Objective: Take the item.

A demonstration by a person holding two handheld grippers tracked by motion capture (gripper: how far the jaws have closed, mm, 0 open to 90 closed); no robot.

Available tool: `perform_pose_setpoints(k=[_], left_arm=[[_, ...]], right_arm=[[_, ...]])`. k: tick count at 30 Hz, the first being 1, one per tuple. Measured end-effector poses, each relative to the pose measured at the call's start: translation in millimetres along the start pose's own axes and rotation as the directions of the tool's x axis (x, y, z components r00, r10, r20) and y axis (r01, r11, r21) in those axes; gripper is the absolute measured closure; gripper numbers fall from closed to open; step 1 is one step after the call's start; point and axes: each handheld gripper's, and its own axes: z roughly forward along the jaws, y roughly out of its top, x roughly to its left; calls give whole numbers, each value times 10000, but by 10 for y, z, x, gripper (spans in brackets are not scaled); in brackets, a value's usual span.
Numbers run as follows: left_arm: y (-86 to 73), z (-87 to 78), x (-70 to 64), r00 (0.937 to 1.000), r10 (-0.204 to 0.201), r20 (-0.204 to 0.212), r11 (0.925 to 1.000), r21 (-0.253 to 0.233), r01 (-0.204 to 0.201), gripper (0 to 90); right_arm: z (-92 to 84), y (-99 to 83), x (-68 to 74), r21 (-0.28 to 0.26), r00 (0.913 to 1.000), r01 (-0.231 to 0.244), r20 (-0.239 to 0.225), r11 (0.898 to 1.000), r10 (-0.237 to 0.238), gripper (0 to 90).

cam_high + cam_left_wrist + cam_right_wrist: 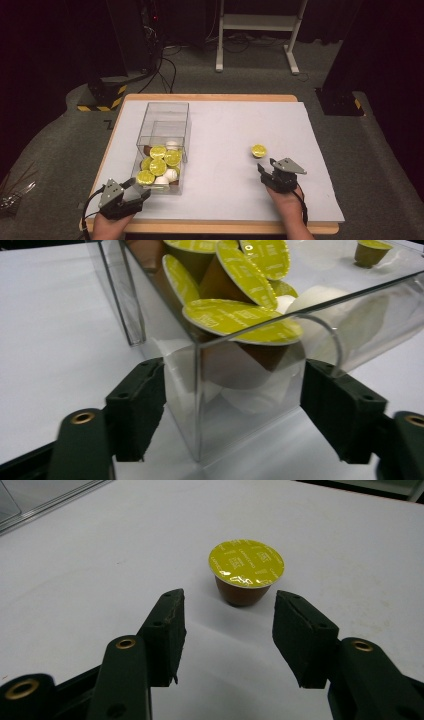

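1. We read the work in hand as gathering coffee capsules into the clear box (165,131) on the worktop (235,200). One loose capsule (259,150) stands alone, upright with its yellow foil lid up, right of the box and well apart from it.

2. Right claw (266,171): low over the worktop, just short of the loose capsule. In the right gripper view the capsule (246,572) sits ahead of the two pads, centred on the gap but beyond the tips. Jaws apart, nothing between them, no contact.

3. Left claw (142,189): at the near corner of the box. In the left gripper view the corner of the box (200,405) stands between the pads; we see a gap on either side, so the jaws are apart and not clamped. We judge this hand is getting ready to steady the box.

4. Box contents: a heap of capsules (159,166), yellow-lidded with a few white ones, piled at the near end; the far end looks bare.

5. Step in hand, as we judge it: the approach to the last loose capsule, pick not yet made.

6. Next move calls for: right claw forward until the pads flank the brown cup below the lid rim, then closing gently, since the foil and thin wall may dent. Then lift clear, carry over the box wall, release above the heap.
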Motion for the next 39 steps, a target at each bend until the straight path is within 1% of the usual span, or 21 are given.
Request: perform_pose_setpoints(k=[2, 4, 5, 7, 8, 9, 10, 13, 16, 17, 18, 19, 21, 22, 25, 26, 28, 39], left_arm=[[1, -3, -1, 9999, 95, -48, 9999, 33, -95, 277], [0, -2, -3, 9999, 83, -69, 10000, 8, -83, 281], [2, 4, -10, 9998, 116, -147, 9999, -83, -117, 286], [6, 7, -7, 9996, 174, -205, 9998, -62, -175, 297], [7, 13, -8, 9997, 127, -220, 9999, -92, -129, 298], [11, 11, 4, 9993, 282, -232, 9996, 2, -283, 298], [10, 19, -3, 9995, 180, -242, 9998, -53, -182, 299], [12, 23, -2, 9992, 278, -275, 9996, -15, -278, 299], [13, 42, -3, 9993, 197, -332, 9998, -85, -200, 299], [15, 46, 1, 9991, 232, -341, 9997, -71, -235, 299], [17, 63, -5, 9992, 116, -383, 9998, -161, -122, 300], [19, 66, -4, 9991, 159, -392, 9998, -111, -164, 300], [19, 87, -12, 9989, 73, -455, 9998, -207, -82, 301], [23, 90, -8, 9987, 184, -483, 9997, -140, -191, 302], [29, 103, -7, 9985, 208, -507, 9997, -144, -215, 302], [35, 118, -10, 9987, 66, -511, 9997, -232, -78, 302], [42, 130, -9, 9986, 5, -528, 9997, -253, -19, 302], [93, 198, 11, 9984, -128, -552, 9991, -402, 106, 299]], right_arm=[[-1, -1, -2, 8, 10000, -41, -1, 10000, 41, 470], [-2, -2, -4, 3, 10000, -56, -8, 10000, 56, 470], [-3, -2, -4, 5, 10000, -56, -3, 10000, 56, 471], [-5, -1, -8, -5, 10000, -60, -8, 10000, 60, 470], [-6, -1, -8, -10, 10000, -69, -15, 10000, 69, 471], [-6, -1, -9, -15, 10000, -73, -13, 10000, 73, 471], [-6, -1, -11, -18, 10000, -71, -7, 10000, 71, 470], [-4, -4, -11, -10, 10000, -85, -14, 10000, 85, 470], [2, -6, -12, 12, 10000, -93, -19, 10000, 93, 471], [7, -7, -14, 18, 9999, -109, -28, 9999, 109, 473], [8, -7, -15, 36, 9999, -117, -41, 9999, 117, 475], [7, -7, -14, 36, 9999, -115, -36, 9999, 115, 476], [3, -7, -11, 33, 9999, -101, -32, 9999, 101, 476], [2, -7, -11, 29, 10000, -80, -25, 10000, 80, 476], [4, -9, -11, 43, 9999, -107, -25, 9999, 107, 476], [5, -9, -11, 46, 9999, -101, -23, 9999, 101, 475], [6, -10, -11, 48, 10000, -95, -29, 9999, 96, 475], [3, -15, -16, 42, 9999, -106, -28, 9999, 106, 474]])
